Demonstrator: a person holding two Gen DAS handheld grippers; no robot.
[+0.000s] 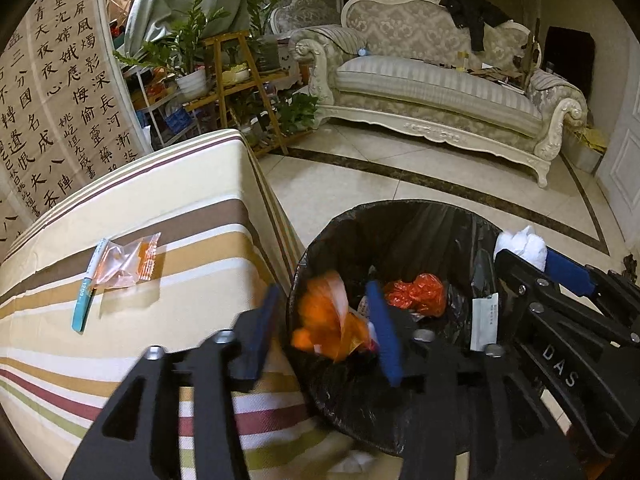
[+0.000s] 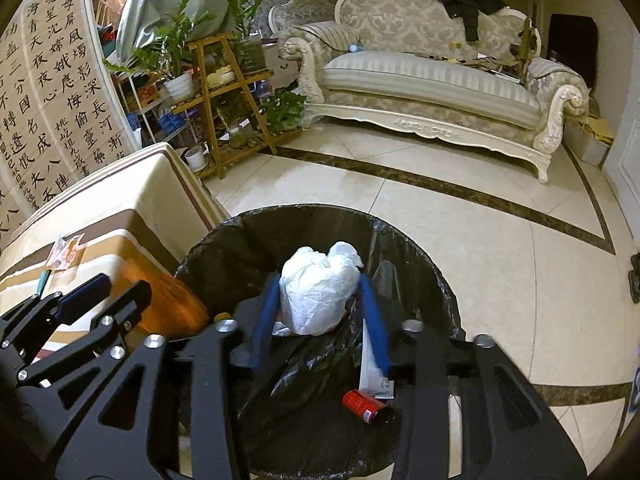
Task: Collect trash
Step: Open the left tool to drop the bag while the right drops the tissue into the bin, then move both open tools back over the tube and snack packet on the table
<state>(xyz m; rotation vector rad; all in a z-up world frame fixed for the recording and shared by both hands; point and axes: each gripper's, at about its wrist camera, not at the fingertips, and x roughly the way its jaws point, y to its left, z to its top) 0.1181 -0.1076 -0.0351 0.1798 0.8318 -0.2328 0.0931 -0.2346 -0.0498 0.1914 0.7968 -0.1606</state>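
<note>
— Left wrist view: our left hand-held gripper (image 1: 326, 322) is spread open over the black-lined round trash bin (image 1: 400, 210), a blurred orange plastic wrapper (image 1: 328, 320) between its fingers. A clear orange-printed packet (image 1: 128, 260) lies on the striped tabletop (image 1: 192, 208).

— Right wrist view: our right hand-held gripper (image 2: 320, 312) clamps a crumpled white plastic bag (image 2: 318, 290) above the bin (image 2: 304, 212); a red can (image 2: 362, 404) lies inside.

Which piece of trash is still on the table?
The clear orange-edged wrapper beside the teal pen. The white wad and orange bag are over the bin.
</note>
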